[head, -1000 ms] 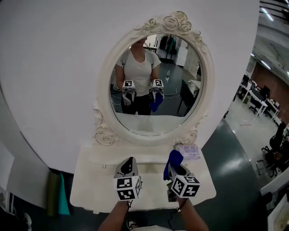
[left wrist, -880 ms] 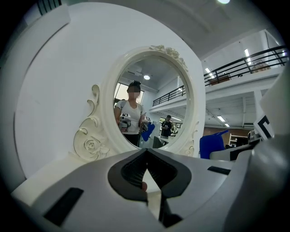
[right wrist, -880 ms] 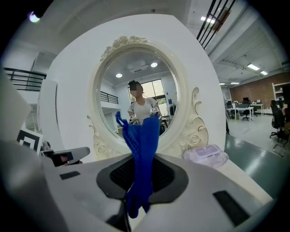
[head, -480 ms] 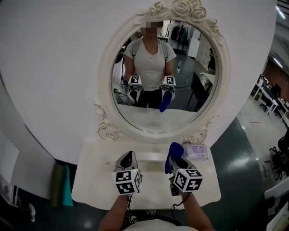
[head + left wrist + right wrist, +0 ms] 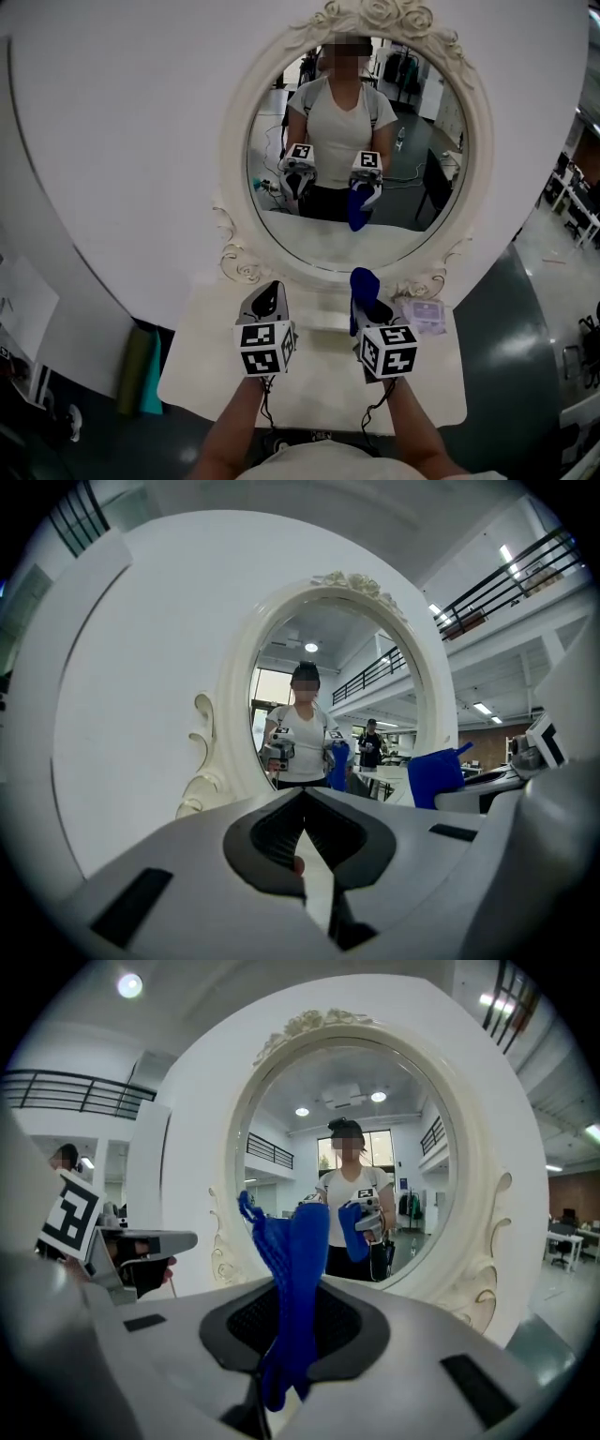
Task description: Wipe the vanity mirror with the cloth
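Note:
The oval vanity mirror [image 5: 394, 234] in its cream carved frame [image 5: 234, 159] stands upright at the back of the white vanity top [image 5: 309, 398]. My right gripper [image 5: 366, 302] is shut on a blue cloth [image 5: 362, 284], which sticks up from the jaws just short of the mirror's lower rim. In the right gripper view the cloth [image 5: 295, 1260] hangs pinched in the right gripper [image 5: 284, 1330], with the mirror [image 5: 375, 1091] straight ahead. My left gripper [image 5: 271, 292] is level with it to the left, its jaws together on nothing. The left gripper [image 5: 303, 808] faces the mirror [image 5: 319, 639].
A small pale purple packet [image 5: 421, 314] lies on the vanity top at the right, beside the frame's foot. A green and teal item [image 5: 142, 370] leans against the curved white wall, left of the vanity. Dark floor and desks lie to the right.
Both grippers have edged forward toward the mirror's base, the cloth still held. The head view has shifted, so the mirror now sits further right in it.

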Tool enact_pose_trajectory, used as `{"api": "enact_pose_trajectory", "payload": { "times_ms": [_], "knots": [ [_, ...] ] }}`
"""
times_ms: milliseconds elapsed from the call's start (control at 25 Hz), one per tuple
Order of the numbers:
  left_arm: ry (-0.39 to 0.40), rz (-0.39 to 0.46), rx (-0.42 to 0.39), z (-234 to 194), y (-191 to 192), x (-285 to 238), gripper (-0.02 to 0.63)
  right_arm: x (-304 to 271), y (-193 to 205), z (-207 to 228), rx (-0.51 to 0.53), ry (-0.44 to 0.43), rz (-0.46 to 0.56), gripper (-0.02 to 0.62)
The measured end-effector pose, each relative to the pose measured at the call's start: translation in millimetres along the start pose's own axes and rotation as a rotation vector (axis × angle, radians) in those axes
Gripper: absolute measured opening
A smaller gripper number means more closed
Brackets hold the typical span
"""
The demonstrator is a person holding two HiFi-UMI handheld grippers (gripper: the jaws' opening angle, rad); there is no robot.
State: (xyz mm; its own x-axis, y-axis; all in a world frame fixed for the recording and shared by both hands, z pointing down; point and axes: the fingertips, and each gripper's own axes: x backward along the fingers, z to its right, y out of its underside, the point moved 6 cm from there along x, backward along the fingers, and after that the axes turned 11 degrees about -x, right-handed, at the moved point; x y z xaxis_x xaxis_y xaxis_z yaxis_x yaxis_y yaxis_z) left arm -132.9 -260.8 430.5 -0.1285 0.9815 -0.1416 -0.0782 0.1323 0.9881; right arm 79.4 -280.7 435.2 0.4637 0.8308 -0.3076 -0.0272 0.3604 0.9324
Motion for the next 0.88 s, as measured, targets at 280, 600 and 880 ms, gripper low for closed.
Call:
{"api": "enact_pose_trajectory", "payload": {
  "times_ms": [280,600,880],
  "knots": [
    [-0.016,0.106,-0.012,-35.6,-71.0,-7.9,0.009,-23.2,-74.0,-21.5,0.266,-0.047,0.03,0.074],
    [-0.017,0.173,-0.109,-60.9,-140.6,-16.5,0.009,-28.3,-168.1,-60.9,0.686,0.028,0.137,0.074],
    [-0.026,0.201,-0.2,-72.9,-185.8,-25.0,0.009,-37.4,-248.2,-115.1,0.892,0.057,0.196,0.074]
  ]
}}
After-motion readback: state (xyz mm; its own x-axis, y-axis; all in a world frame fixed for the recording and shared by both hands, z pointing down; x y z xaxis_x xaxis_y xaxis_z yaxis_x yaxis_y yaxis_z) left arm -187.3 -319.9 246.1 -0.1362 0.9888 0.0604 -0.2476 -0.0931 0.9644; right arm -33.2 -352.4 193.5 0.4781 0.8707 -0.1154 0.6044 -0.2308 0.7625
